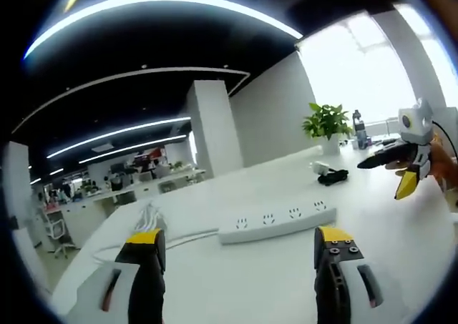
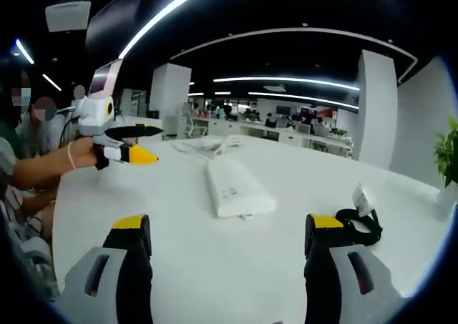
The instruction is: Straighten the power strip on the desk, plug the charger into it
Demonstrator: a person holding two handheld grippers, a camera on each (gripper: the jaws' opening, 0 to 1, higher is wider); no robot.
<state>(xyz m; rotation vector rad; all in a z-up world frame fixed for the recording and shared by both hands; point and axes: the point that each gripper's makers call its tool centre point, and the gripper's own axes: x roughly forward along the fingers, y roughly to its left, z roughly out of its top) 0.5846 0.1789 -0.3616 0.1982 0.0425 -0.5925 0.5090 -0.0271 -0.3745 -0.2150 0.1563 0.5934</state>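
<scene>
A white power strip (image 1: 275, 222) lies crosswise on the white desk (image 1: 243, 281), just beyond my left gripper (image 1: 240, 238), which is open and holds nothing. The strip's white cord (image 1: 154, 217) is bunched at its left end. Farther back sits the white charger (image 1: 321, 168) with its black cable (image 1: 335, 175). In the right gripper view the power strip (image 2: 232, 184) runs away from my open right gripper (image 2: 229, 224), and the charger (image 2: 363, 197) with its coiled black cable (image 2: 360, 225) lies to the right. Each gripper appears in the other's view, open: right gripper (image 1: 390, 175), left gripper (image 2: 147, 142).
A potted plant (image 1: 328, 122) and a bottle (image 1: 360, 129) stand at the desk's far end by the window. A person's hand (image 2: 82, 154) holds the left gripper; seated people (image 2: 28, 124) are at that side. Other office desks (image 1: 129, 188) lie beyond.
</scene>
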